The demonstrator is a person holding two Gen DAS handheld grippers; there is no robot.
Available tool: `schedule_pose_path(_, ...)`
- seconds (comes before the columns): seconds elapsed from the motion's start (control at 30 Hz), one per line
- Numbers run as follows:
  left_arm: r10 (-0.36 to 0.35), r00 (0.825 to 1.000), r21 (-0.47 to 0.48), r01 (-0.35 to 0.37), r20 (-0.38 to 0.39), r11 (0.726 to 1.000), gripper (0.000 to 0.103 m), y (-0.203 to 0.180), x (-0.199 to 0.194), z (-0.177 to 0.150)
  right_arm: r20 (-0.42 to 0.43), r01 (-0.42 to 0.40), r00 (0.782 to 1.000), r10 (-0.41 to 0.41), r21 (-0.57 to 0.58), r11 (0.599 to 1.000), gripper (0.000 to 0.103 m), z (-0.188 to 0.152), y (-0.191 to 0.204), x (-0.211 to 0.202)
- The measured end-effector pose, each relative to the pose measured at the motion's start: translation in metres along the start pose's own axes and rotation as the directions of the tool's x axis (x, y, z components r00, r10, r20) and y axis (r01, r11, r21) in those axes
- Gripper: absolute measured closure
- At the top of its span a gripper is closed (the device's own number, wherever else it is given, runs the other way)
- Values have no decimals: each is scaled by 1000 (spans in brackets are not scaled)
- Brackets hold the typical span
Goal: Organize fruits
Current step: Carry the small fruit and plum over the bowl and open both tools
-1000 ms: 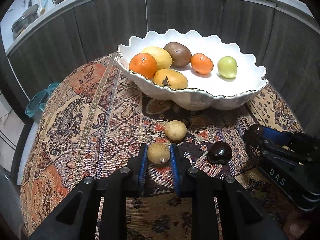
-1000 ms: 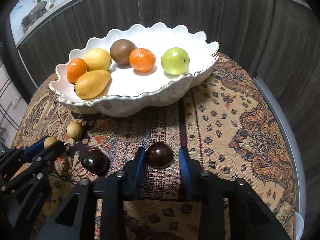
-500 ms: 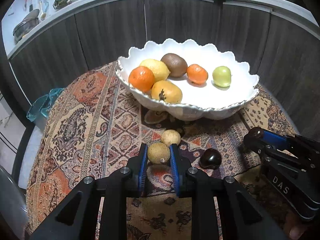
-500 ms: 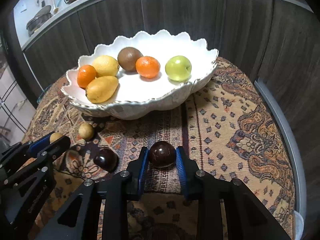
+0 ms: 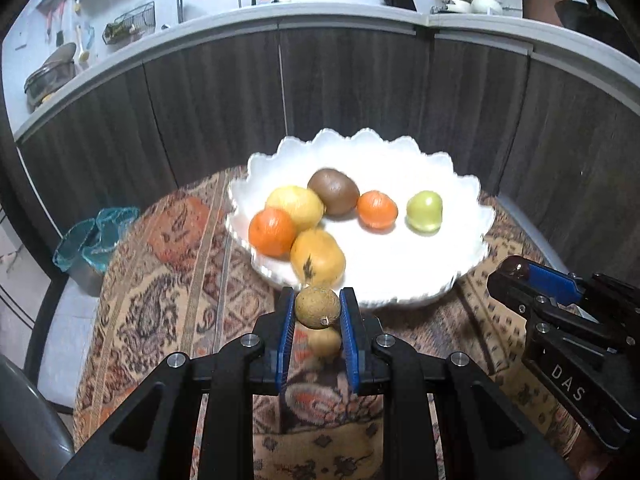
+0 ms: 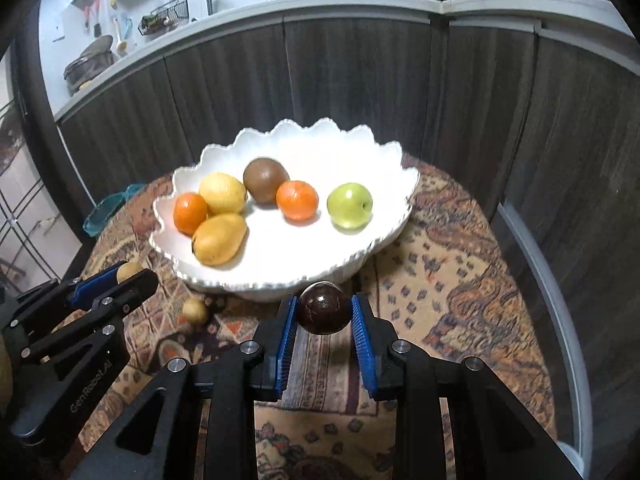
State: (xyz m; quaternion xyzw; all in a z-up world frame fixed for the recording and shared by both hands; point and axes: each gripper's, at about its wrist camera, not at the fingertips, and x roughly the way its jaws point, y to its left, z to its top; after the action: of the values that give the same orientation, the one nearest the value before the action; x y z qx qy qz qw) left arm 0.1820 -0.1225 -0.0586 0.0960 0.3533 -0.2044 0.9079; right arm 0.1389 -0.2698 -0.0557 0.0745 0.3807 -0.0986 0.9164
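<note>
My left gripper (image 5: pixel 317 307) is shut on a small tan round fruit (image 5: pixel 318 306) and holds it in the air just before the near rim of the white scalloped bowl (image 5: pixel 460 184). My right gripper (image 6: pixel 324 310) is shut on a dark maroon round fruit (image 6: pixel 324 309), also lifted near the bowl's (image 6: pixel 384 160) front rim. The bowl holds two oranges, a lemon, a kiwi, a yellow mango and a green apple (image 6: pixel 350 205). A second tan fruit (image 5: pixel 325 342) lies on the cloth below my left gripper; it also shows in the right wrist view (image 6: pixel 195 311).
The round table has a patterned cloth (image 6: pixel 460 280). Dark cabinet fronts (image 5: pixel 352 92) curve close behind the table. A teal glass dish (image 5: pixel 96 236) stands off the table's left edge. A grey chair back (image 5: pixel 24 420) is at lower left.
Both grippers have risen from the cloth with their fruits and moved toward the bowl. The right gripper closed onto the maroon fruit. A second dark fruit on the cloth is now out of sight.
</note>
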Motion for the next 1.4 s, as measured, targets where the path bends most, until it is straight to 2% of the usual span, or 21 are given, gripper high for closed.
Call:
schedule_pose_path(0.27, -5, 999, 14, 5, 43, 1000, 80, -4, 2, 36, 50, 6, 999, -6, 5, 1000, 74, 25, -9, -5)
schedule_pose_path(0.5, -17, 999, 24, 16, 35, 1000, 80, -8, 17, 54, 62, -1, 998, 0, 10, 1000, 74, 43, -14, 2)
schedule_pose_path(0.87, -35, 999, 29, 36, -12, 999, 80, -12, 50, 64, 14, -25, 1000, 24, 15, 1000, 74, 59, -20, 33)
schedule_pose_path(1.2, -40, 998, 27, 41, -40, 999, 80, -9, 63, 65, -22, -45, 999, 46, 8, 999, 74, 63, -19, 56)
schedule_pose_path(1.33, -31, 999, 28, 32, -38, 999, 63, -7, 61, 65, -19, -37, 999, 38, 5, 999, 73, 63, -17, 54)
schedule_pose_path(1.4, -29, 999, 24, 30, -36, 999, 59, -6, 60, 64, -25, -35, 999, 35, 3, 999, 67, 63, -17, 54)
